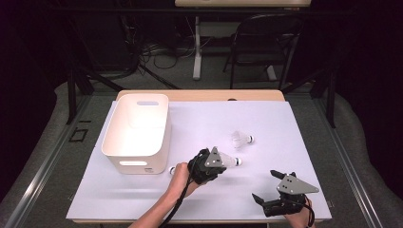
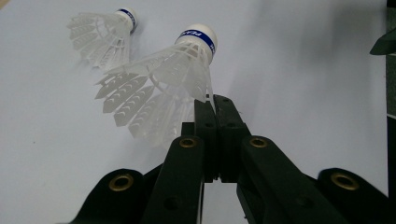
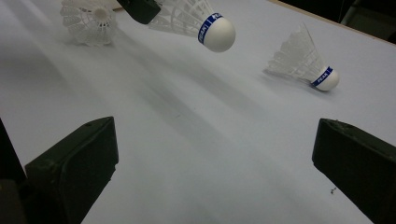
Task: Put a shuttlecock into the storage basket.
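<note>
Left gripper view: gripper (image 2: 212,105) clamped on shuttlecock (image 2: 163,81) skirt.

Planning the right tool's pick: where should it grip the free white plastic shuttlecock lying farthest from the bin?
Probably the skirt of the white plastic shuttlecock with the blue-banded cork, not the round cork. It lies on its side, so the open right tool could come from above.

Bright, even overhead light on the pale lilac-white table sheet (image 1: 266,118); dark, murky surroundings beyond. Glare washing out the inside of the glossy white plastic bin (image 1: 138,129). Soft, faint shadows under the translucent white plastic shuttlecock with blue band (image 3: 306,63). Slightly soft and grainy throughout; near black jaws blurred in both gripper views.
</note>
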`<state>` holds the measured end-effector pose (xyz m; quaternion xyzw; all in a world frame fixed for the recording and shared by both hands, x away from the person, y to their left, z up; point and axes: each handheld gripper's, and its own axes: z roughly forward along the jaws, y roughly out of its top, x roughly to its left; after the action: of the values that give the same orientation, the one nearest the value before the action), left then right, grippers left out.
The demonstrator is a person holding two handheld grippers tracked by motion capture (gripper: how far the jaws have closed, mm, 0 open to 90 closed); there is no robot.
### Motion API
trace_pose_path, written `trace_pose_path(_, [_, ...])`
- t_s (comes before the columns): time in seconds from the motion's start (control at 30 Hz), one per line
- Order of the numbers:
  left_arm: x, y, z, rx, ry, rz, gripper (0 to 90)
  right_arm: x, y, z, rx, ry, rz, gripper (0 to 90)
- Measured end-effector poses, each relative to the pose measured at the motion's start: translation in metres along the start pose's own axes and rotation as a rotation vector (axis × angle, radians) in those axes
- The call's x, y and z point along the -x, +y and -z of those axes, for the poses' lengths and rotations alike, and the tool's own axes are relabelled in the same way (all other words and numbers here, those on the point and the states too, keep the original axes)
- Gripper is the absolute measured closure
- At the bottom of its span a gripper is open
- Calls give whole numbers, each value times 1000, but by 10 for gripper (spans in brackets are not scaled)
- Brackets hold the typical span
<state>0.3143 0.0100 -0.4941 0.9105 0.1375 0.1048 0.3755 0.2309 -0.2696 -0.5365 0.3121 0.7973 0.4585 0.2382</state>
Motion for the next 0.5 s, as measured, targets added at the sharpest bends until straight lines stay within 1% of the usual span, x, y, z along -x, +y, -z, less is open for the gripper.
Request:
trace_pose_path(0.37, [-4, 6, 7, 5, 5, -8, 900, -1, 0, 1, 4, -2, 5, 0])
trace_pose_path(0.5, [-6, 8, 8, 9, 1, -4, 900, -1, 0, 0, 4, 0, 3, 0])
